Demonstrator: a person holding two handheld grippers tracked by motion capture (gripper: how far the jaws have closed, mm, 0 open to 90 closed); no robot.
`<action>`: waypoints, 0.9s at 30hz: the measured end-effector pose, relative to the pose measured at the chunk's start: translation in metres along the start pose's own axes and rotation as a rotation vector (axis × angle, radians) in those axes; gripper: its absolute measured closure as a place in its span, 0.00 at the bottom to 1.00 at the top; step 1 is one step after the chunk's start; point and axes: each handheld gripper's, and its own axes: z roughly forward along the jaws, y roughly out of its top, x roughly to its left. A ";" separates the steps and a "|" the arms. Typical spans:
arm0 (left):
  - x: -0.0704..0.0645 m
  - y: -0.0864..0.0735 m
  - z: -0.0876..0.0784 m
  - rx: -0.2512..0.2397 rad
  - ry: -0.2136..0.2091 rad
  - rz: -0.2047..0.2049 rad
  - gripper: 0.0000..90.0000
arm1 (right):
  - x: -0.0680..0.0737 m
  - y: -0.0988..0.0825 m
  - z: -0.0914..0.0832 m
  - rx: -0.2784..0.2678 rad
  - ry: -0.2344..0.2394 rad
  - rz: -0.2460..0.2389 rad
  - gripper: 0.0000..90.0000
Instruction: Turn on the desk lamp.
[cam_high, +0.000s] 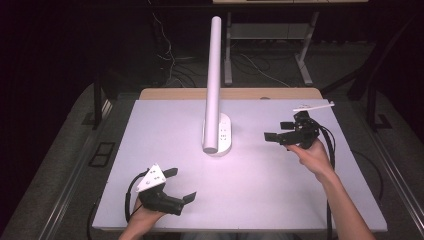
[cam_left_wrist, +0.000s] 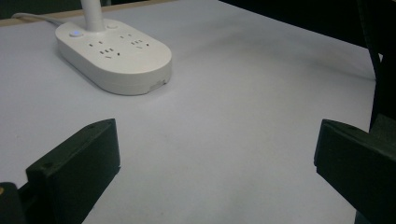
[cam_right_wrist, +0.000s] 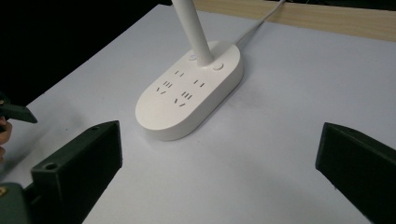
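Table (cam_high: 165, 120) of pale white carries a white lamp base (cam_high: 223, 135) with sockets near its middle, its tall stem (cam_high: 214, 75) rising upright. Right gripper (cam_high: 281, 131) hovers beside the base, fingers wide, nothing between them. Left gripper (cam_high: 181, 185) rests near the front edge, fingers wide and empty.

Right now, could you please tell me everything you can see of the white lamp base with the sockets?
The lamp base is a white oval slab, seemingly plastic, lying flat near the middle of the table. Its top carries four socket groups and two round buttons beside the white stem, which rises from one end. A white cord leaves that end. Neither gripper touches it.
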 end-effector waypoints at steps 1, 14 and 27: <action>0.000 0.000 0.000 0.000 0.000 0.000 0.00 | 0.001 -0.003 -0.003 -0.003 0.000 -0.001 0.00; 0.000 0.000 -0.002 -0.005 0.001 -0.004 0.00 | 0.017 -0.046 -0.028 -0.009 -0.024 -0.030 0.00; 0.000 0.000 -0.002 -0.005 0.006 -0.003 0.00 | 0.033 -0.097 -0.035 -0.006 -0.063 -0.037 0.00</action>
